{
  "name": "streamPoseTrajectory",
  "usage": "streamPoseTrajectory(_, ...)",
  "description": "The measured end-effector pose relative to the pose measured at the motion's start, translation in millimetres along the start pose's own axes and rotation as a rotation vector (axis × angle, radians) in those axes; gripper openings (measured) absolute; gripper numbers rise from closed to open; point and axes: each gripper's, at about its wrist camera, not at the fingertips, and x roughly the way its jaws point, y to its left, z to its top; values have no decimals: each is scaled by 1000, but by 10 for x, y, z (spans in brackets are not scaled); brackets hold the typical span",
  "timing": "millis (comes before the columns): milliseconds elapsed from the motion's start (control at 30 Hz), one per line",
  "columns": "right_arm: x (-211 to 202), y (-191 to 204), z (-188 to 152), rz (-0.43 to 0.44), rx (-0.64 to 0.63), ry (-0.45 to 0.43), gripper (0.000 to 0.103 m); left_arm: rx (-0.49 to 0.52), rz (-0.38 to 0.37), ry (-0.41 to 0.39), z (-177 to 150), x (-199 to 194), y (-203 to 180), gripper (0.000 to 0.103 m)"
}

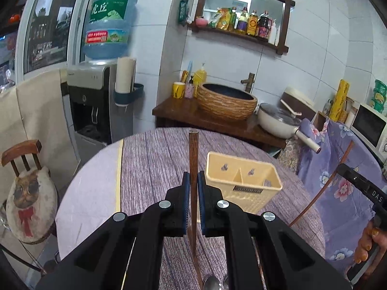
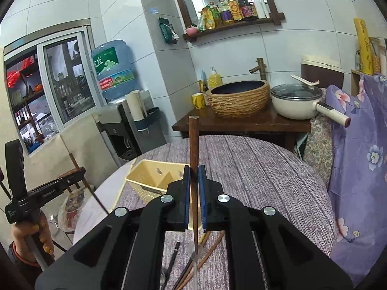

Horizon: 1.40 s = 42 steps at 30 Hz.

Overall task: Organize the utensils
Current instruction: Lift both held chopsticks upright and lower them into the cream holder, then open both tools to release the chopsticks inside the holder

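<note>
My left gripper (image 1: 193, 181) is shut on a brown wooden chopstick (image 1: 193, 154) that stands upright, above the round table. A cream utensil holder (image 1: 241, 186) with two compartments stands just right of it. My right gripper (image 2: 194, 176) is shut on another brown chopstick (image 2: 194, 145), also upright, with the holder (image 2: 154, 178) just to its left. Below the right gripper, loose chopsticks (image 2: 205, 253), a dark stick (image 2: 173, 258) and a clear spoon (image 2: 193, 249) lie on the table. Spoon bowls (image 1: 212, 284) show under the left gripper. The right gripper (image 1: 358, 181) also shows at the left wrist view's right edge.
The round table (image 1: 154, 164) has a purple cloth. Behind it, a wooden counter (image 1: 183, 113) holds a woven basin (image 1: 226, 101) and a white pan (image 1: 278, 120). A water dispenser (image 1: 94, 106) and a chair (image 1: 26, 183) stand to the left. A floral-covered chair (image 2: 358, 149) is to the right.
</note>
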Motion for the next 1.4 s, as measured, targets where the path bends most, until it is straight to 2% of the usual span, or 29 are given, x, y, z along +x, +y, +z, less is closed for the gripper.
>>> streamPoseTrajectory(200, -190, 257, 544, 57, -26, -45, 7, 18, -39, -68, 535, -336, -98, 8)
streamPoseTrajectory(367, -280, 508, 1022, 31, -66, -158, 7, 33, -29, -174, 1022, -513, -309, 8)
streamPoseTrajectory(500, -142, 624, 1138, -7, -80, -187, 7, 20, -18, -190, 1166, -366, -431, 8)
streamPoseTrajectory(600, 71, 646, 1062, -39, -87, -182, 7, 2, -24, -172, 1099, -136, -479, 8)
streamPoseTrajectory(767, 540, 579, 732, -55, -60, -96, 8, -17, -29, -105, 802, 261, -525, 8)
streamPoseTrajectory(933, 851, 451, 425, -73, -38, -31, 8, 11, -2, -41, 466, 578, -555, 8)
streamPoseTrajectory(1133, 1043, 305, 190, -77, -6, 19, 8, 11, -1, 27, 203, 801, -518, 8)
streamPoseTrajectory(1200, 1053, 295, 163, -81, -6, 11, 8, 23, -1, 39, 163, 839, -536, 8)
streamPoseTrajectory(1400, 1038, 261, 153, -74, 7, 0, 8, 50, -3, 18, 106, 829, -569, 8)
